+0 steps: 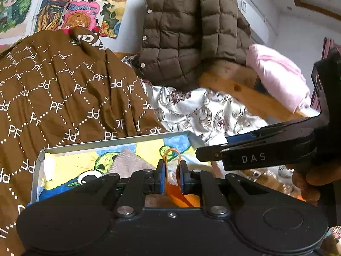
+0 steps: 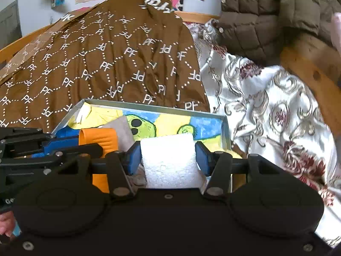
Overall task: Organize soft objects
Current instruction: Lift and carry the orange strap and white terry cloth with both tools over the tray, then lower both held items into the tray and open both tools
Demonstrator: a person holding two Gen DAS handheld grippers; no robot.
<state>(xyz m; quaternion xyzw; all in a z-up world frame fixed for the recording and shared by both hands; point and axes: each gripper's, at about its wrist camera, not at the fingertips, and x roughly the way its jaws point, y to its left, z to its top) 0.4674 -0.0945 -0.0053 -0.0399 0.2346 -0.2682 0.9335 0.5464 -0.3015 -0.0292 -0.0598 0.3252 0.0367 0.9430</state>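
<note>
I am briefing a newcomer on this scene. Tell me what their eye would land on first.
First, the white foam block clamped in the right tool, and the orange band pinched in the left tool, both over the shallow box with a cartoon lining. Behind it lies brown PF-printed fabric, with a quilted brown jacket at upper right.
</note>
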